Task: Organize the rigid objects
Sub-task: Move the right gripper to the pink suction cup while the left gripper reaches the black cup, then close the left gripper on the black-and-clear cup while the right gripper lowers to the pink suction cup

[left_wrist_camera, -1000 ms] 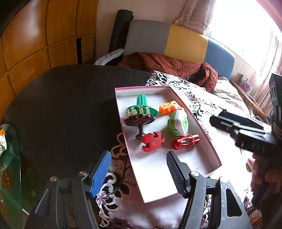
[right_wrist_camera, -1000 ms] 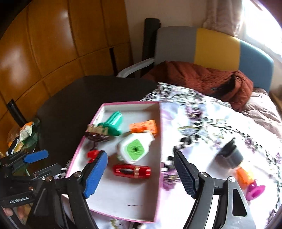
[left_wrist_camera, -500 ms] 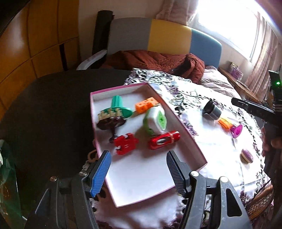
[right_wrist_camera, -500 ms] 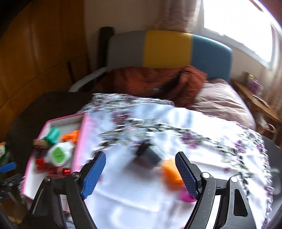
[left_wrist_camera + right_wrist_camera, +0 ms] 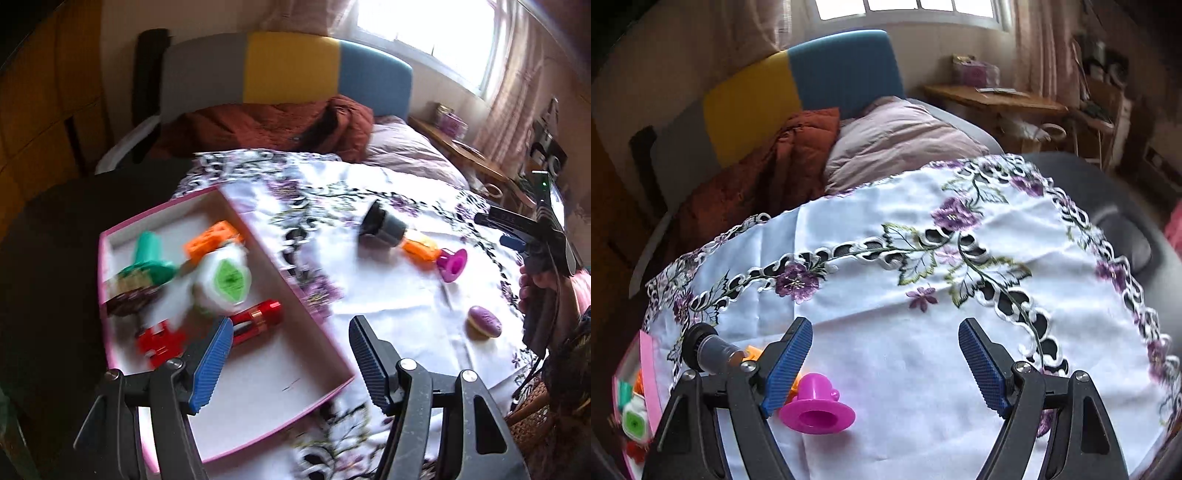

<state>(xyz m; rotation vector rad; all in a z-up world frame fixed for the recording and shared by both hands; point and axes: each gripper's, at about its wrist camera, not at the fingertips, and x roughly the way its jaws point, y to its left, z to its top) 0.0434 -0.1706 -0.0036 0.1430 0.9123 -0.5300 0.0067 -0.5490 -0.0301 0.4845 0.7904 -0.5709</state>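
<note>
A pink-rimmed tray (image 5: 295,284) lies left on the flowered cloth. It holds a green piece (image 5: 149,254), an orange block (image 5: 210,236), a white and green case (image 5: 225,277), a red cylinder (image 5: 258,314) and a red puzzle piece (image 5: 160,338). My left gripper (image 5: 290,354) hovers open over the tray's near right rim, empty. On the cloth lie a black and grey cylinder (image 5: 382,225), an orange piece (image 5: 419,245), a magenta flanged piece (image 5: 452,264) and a purple oval (image 5: 484,325). My right gripper (image 5: 886,362) is open above bare cloth, with the magenta piece (image 5: 816,410) just beside its left finger.
A hand (image 5: 535,284) holds the right gripper at the cloth's right edge. Behind the table stand a grey, yellow and blue chair back (image 5: 291,70) with a rust quilt (image 5: 273,125) and a pink pillow (image 5: 897,136). The dark table edge (image 5: 1126,206) shows beyond the cloth.
The right gripper has swung from over the tray far to the right across the cloth and rolled. The left gripper has shifted right, towards the tray's right rim. Both stay open.
</note>
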